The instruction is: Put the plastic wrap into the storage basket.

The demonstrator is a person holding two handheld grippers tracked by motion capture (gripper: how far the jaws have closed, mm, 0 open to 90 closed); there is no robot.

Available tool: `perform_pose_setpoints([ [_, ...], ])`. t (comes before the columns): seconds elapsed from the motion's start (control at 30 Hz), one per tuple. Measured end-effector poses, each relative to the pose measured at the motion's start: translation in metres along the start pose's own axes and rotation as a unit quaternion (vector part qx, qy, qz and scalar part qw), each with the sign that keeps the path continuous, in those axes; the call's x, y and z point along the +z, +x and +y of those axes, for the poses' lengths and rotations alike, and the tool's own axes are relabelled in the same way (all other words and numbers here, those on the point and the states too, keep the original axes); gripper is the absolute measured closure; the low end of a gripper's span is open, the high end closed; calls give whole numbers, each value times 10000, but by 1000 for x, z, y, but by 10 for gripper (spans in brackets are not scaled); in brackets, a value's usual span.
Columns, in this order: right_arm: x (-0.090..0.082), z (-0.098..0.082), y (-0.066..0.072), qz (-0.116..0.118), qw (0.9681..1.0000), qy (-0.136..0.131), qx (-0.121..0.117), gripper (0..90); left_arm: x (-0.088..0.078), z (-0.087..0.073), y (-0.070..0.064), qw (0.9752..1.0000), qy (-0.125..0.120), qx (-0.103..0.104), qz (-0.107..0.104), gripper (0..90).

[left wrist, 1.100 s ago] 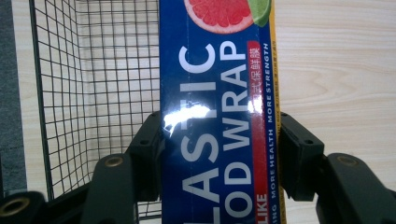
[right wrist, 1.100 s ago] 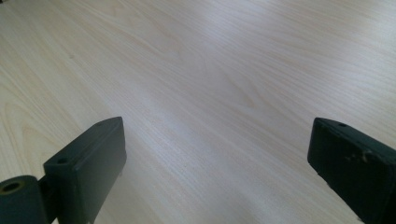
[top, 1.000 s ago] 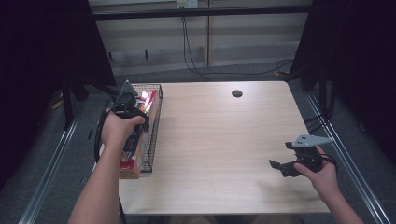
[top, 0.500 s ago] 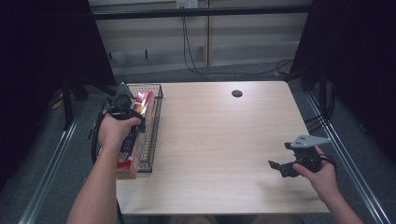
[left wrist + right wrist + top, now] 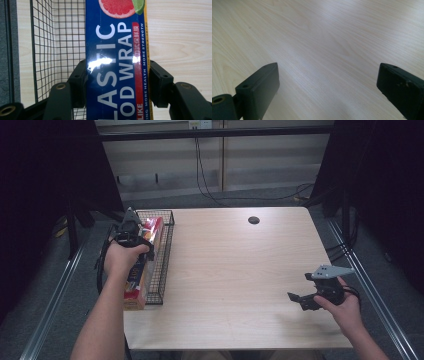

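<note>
One plastic wrap box (image 5: 116, 62) clamped in left gripper (image 5: 117, 75) jaws over one wire basket (image 5: 162, 265); right gripper (image 5: 328, 82) jaws apart.

Left forearm reaches up the table's left edge, the hand wrapped around the left gripper (image 5: 131, 232), whose jaws are clamped tight, one on each side of a long box (image 5: 116, 60). Over at the near right, the right gripper (image 5: 301, 298) points left, low above the table, jaws spread wide apart.
</note>
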State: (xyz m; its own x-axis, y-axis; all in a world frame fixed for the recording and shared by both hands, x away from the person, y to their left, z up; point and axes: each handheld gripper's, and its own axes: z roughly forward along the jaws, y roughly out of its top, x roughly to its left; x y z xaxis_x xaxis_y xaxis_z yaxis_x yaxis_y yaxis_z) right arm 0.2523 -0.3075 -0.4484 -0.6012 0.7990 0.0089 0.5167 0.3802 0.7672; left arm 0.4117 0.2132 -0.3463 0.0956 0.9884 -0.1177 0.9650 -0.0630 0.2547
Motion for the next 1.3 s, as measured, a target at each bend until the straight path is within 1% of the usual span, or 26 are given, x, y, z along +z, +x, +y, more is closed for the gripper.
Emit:
perform_pose_setpoints([
  [0.03, 0, 0, 0, 1, 10000, -1, -3, 43, 0, 0, 1, 10000, 29, 12, -17, 436],
  [0.07, 0, 0, 0, 14, 10000, 4, 2, 43, 1, 0, 2, 10000, 15, -25, -26, 436],
  [0.17, 1, 0, 1, 19, 10000, 11, -3, 43, 3, 1, 4, 10000, 32, 13, -23, 436],
  [0.2, 1, 0, 2, 24, 10000, 18, -10, 43, 4, 1, 4, 10000, 26, -37, -18, 436],
  [0.33, 2, 0, 2, 43, 10000, 55, -58, 43, 5, 1, 7, 10000, -3, -48, 6, 436],
  [0.37, 2, 0, 2, 40, 10000, 56, -56, 43, 6, 1, 9, 10000, 17, 9, 33, 436],
  [0.43, 2, 0, 2, 43, 10000, 59, -58, 44, 7, 1, 9, 10000, 40, -83, 9, 436],
  [0.47, 2, 0, 2, 33, 10000, 66, -49, 44, 8, 1, 10, 10000, 55, -53, 28, 436],
  [0.57, 2, 0, 2, 30, 10000, 68, -52, 43, 10, 2, 12, 10000, 44, -53, 38, 436],
  [0.6, 2, 0, 2, 30, 10000, 68, -52, 43, 11, 2, 12, 10000, 44, -73, 29, 436],
  [0.63, 2, 0, 2, 47, 10000, 67, -53, 44, 12, 2, 13, 10000, 35, -51, 66, 436],
  [0.67, 2, 0, 2, 37, 10000, 72, -57, 44, 12, 2, 13, 9999, 46, -82, 61, 436],
  [0.87, 3, -1, 2, 44, 10000, 66, -57, 44, 16, 3, 14, 9999, 67, -84, 70, 436],
  [0.93, 3, -1, 2, 45, 9999, 68, -65, 44, 18, 3, 15, 10000, 60, -26, 62, 436],
  [1.0, 3, -1, 2, 35, 9999, 67, -74, 43, 19, 3, 15, 9999, 69, -94, 27, 435],
  [1.17, 4, -1, 3, 56, 9999, 94, -90, 43, 25, 3, 17, 9999, 101, -92, 42, 435],
  [1.2, 5, -1, 3, 53, 9999, 94, -90, 44, 27, 3, 17, 9999, 51, -101, 78, 435],
  [1.23, 5, -1, 3, 61, 9999, 101, -91, 44, 27, 3, 19, 9999, 134, -58, 42, 435],
  [1.27, 5, -1, 3, 61, 9999, 102, -98, 44, 28, 3, 19, 9998, 137, -97, 51, 435],
  [1.3, 5, -1, 3, 57, 9999, 112, -96, 43, 29, 3, 20, 9999, 139, -93, 43, 435],
])
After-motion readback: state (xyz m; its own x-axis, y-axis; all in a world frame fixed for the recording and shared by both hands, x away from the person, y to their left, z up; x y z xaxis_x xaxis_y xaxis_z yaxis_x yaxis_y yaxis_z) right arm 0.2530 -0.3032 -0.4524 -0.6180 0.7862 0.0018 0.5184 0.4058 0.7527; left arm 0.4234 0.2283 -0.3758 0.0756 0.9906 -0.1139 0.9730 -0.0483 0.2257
